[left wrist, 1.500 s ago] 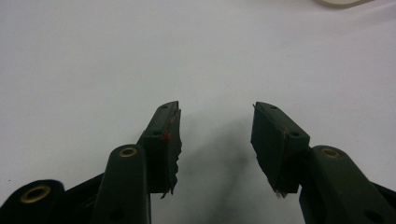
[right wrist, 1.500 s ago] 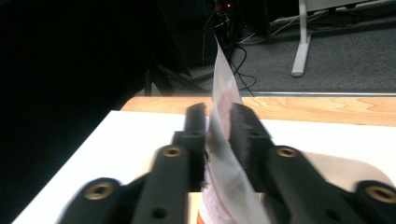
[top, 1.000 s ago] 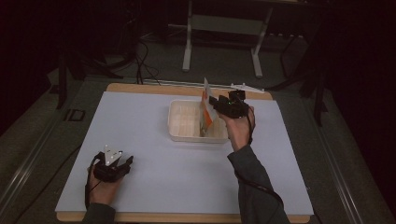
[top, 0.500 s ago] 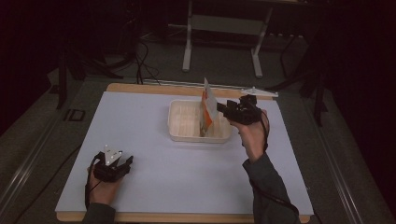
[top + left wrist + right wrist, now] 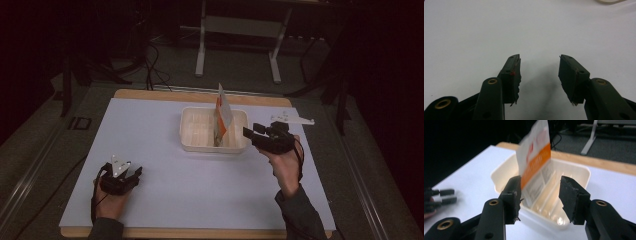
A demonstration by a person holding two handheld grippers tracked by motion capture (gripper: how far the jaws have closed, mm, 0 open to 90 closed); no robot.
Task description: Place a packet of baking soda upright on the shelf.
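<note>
We see the packet (image 5: 223, 114) standing on end in the tray (image 5: 191, 142), its long axis upright, leaning on the tray's right side. Our right tongs (image 5: 248, 133) sit just right of the tray, jaws apart and empty, facing it. Our left tongs (image 5: 136, 172), also apart and empty, rest well off on the surface (image 5: 200, 180). Nothing blocks the way.

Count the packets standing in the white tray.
1. A white-and-orange packet stands upright inside the white tray, toward its right side. Another lying flat behind it could be hidden.
</note>
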